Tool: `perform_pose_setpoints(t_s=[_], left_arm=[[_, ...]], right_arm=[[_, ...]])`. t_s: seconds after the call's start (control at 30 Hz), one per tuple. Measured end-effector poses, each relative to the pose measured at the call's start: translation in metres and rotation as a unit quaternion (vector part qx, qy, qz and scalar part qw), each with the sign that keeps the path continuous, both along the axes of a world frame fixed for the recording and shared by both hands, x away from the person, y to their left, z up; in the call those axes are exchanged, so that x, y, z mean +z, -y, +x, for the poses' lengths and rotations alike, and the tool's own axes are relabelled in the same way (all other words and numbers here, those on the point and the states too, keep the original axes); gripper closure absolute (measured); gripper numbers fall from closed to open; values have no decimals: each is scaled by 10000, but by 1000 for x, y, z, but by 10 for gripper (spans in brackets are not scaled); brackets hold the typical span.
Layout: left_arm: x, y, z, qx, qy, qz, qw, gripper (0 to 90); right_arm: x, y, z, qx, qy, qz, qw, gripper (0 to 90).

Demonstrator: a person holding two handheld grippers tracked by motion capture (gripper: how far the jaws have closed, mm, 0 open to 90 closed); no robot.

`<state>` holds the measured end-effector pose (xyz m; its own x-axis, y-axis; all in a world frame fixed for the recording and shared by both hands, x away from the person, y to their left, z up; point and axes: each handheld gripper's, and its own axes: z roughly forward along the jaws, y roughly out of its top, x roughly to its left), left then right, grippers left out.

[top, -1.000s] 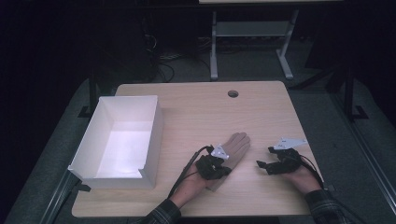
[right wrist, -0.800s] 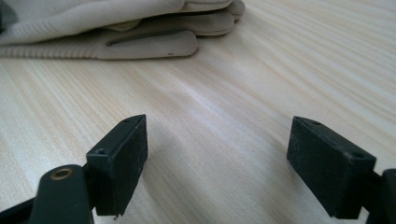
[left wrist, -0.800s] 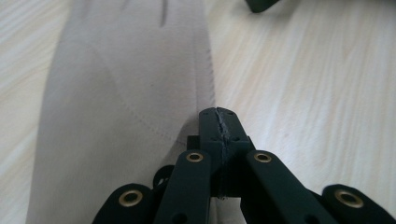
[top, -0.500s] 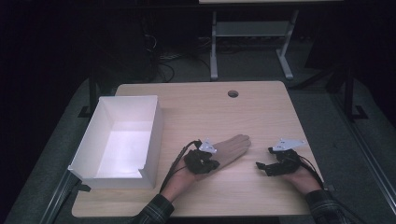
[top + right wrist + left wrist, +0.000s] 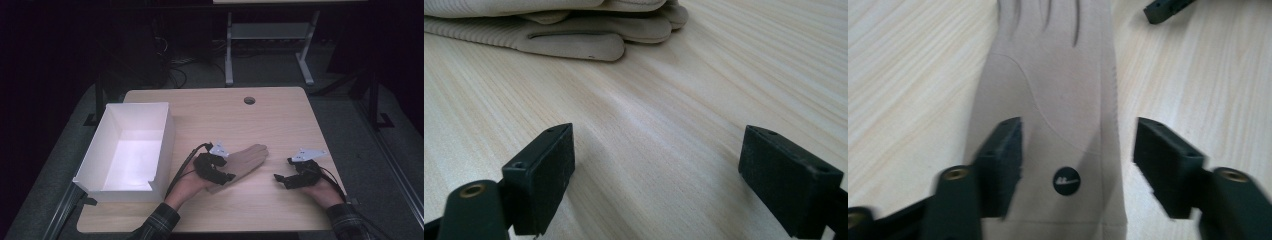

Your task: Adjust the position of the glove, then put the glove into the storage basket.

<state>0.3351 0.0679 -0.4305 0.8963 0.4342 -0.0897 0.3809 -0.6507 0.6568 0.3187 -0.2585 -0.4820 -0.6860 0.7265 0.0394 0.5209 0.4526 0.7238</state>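
A beige glove [image 5: 248,159] lies flat on the wooden table [image 5: 280,120], fingers pointing away to the right. My left gripper [image 5: 226,175] hovers over its cuff end. In the left gripper view the glove [image 5: 1048,85] with a round black logo [image 5: 1066,181] runs between the jaws, which have just been opening, and the pads stand apart from the fabric, so the left gripper [image 5: 1078,155] is open. My right gripper [image 5: 281,180] rests to the right of the glove, open with only bare wood between the jaws [image 5: 659,170]. The glove's fingertips [image 5: 574,35] lie ahead of it.
A white open box [image 5: 165,135] stands at the table's left side, its inside bare. A round cable hole [image 5: 249,100] sits near the far edge. The other gripper's jaw tip [image 5: 1168,7] shows beyond the glove. The floor behind holds metal table legs and cables.
My left hand has shifted a little to the left along the glove and its jaws have spread apart. The glove now lies flat. The right hand has kept still.
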Motion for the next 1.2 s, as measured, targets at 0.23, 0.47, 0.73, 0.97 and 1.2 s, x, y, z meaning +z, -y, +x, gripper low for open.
perform_pose_setpoints(t_s=[0.23, 0.47, 0.73, 0.97, 1.2], left_arm=[[1, 14, 12, -137, -24, 156, 9998, 187], [-6, 30, 17, -117, 73, 369, 9992, 134], [-15, 35, 27, -48, 126, 501, 9987, 131], [-21, 36, 28, -88, 57, 626, 9980, 129], [-29, 40, 26, -83, 36, 746, 9972, 130]], right_arm=[[0, 0, 0, -5, -2, 0, 10000, 139], [0, 0, 0, -9, -3, -2, 10000, 136], [0, 0, 0, -10, -5, -1, 10000, 136], [0, -1, 1, -8, -14, -5, 10000, 135], [0, -1, 1, -9, -14, -5, 10000, 135]])
